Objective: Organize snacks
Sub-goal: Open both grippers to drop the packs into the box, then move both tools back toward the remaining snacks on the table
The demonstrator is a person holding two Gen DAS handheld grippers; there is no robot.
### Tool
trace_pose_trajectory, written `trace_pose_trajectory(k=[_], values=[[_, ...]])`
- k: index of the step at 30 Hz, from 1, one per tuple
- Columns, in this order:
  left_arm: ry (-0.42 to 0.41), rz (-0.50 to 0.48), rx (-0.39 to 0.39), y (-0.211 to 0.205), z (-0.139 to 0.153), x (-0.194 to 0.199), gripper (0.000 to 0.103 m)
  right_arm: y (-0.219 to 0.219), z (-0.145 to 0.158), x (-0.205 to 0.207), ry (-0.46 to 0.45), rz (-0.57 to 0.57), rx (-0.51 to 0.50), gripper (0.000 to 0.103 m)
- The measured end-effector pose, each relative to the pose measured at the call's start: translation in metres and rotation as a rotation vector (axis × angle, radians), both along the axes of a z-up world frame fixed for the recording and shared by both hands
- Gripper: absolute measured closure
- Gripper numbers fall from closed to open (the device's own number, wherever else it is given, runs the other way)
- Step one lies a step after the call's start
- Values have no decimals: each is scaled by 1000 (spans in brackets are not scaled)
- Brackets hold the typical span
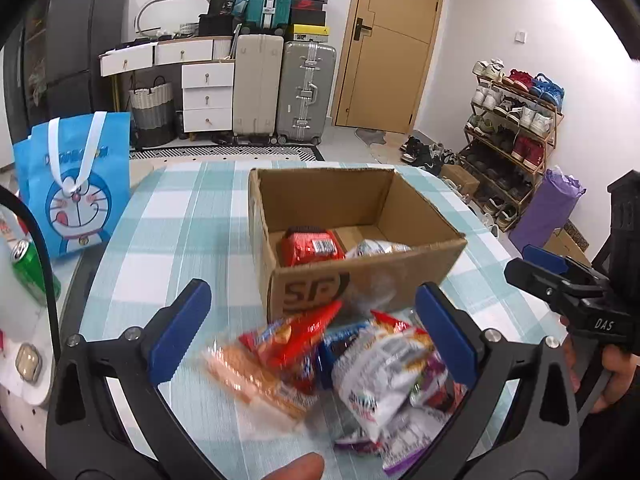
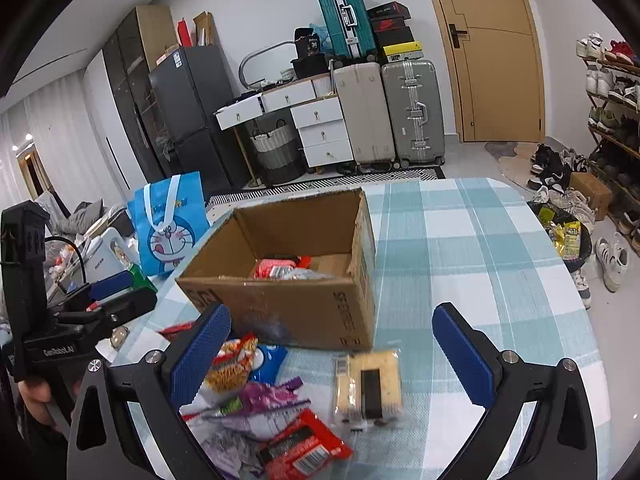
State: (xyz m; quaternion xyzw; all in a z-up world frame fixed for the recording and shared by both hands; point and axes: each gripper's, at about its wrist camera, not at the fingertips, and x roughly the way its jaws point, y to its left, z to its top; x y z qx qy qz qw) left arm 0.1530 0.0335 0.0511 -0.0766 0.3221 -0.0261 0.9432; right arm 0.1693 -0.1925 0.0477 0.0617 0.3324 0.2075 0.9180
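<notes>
An open cardboard box (image 1: 360, 280) stands on the checked tablecloth, with a red packet (image 1: 310, 246) and a white packet (image 1: 376, 248) inside. In front of it lies a loose pile of snack packets (image 1: 360, 368). My left gripper (image 1: 312, 296) is open above the pile, its blue pads wide apart on either side and not touching it. My right gripper (image 2: 332, 312) is open too. Between its fingers a cracker pack (image 2: 368, 386) lies flat on the cloth. A red packet (image 2: 302, 448) and the pile (image 2: 244, 380) lie by its left finger. The box (image 2: 320, 224) is just ahead.
A blue cartoon bag (image 1: 76, 200) stands at the table's left, with a green can (image 1: 30, 268) near it. The checked tablecloth (image 2: 480, 248) stretches to the right of the box. Suitcases, drawers, a door and a shoe rack (image 1: 516, 120) line the room behind.
</notes>
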Motion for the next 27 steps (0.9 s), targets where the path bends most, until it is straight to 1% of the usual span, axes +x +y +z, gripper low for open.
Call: trace_pose_trajectory(k=[4,9,12,23,27], values=[[17,9,8,-5,-5,-21,1,-5,-7,-15,11,2,-18,0],[33,12,-4,-10,-10,-43,1,-11,-21,-30,48,-10,-15,0],[48,7,-1,-15,-13,-54,1,-12,-30,-39,74,-7,-33,0],[102,-28,2,-30,-40,-67,1,-4,-64,-57,144,17,-87,0],[112,-11,-8,-29,-47,-73,1,1,-74,-60,168,29,-89,0]])
